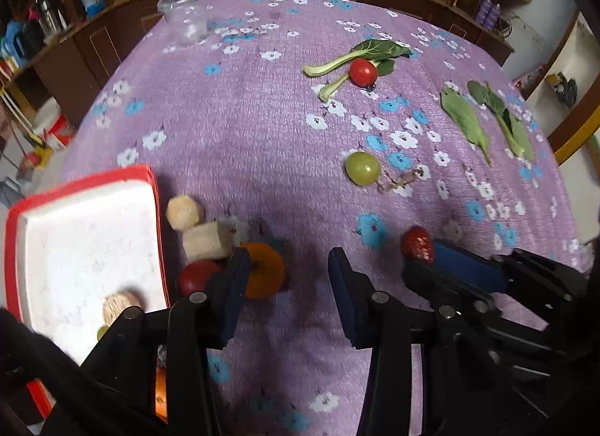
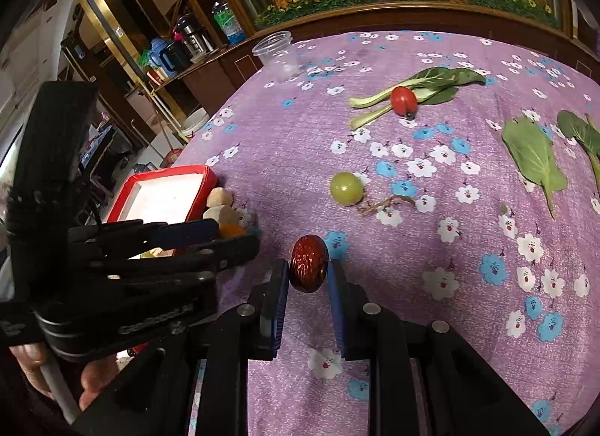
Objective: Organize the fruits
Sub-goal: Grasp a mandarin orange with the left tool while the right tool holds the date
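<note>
A dried red date (image 2: 308, 263) is clamped between the narrow jaws of the right gripper (image 2: 308, 274), near the front edge of the table (image 2: 468, 286), which is covered by a purple flowered cloth. The left gripper (image 1: 288, 274) is held partly open with nothing between its pads, just beside an orange slice (image 1: 264, 274), a red tomato (image 1: 197, 276) and two pale banana pieces (image 1: 198, 229) that are clustered against the red-rimmed white tray (image 1: 86, 233) at the front left corner. One pale piece is already seen inside the tray. Further out, a green grape (image 2: 347, 188) with a bare stem is found mid-table, and a cherry tomato (image 2: 403, 99) is laid on bok choy leaves (image 2: 420, 85) toward the far edge; loose leaves are spread at the right edge, and a clear plastic jar (image 2: 277, 55) is set at the far left corner.

The step in hand is judged to be the carrying of the date. The tray seems the likely goal, so a leftward move past the clustered pieces and a release over it would be called for.
</note>
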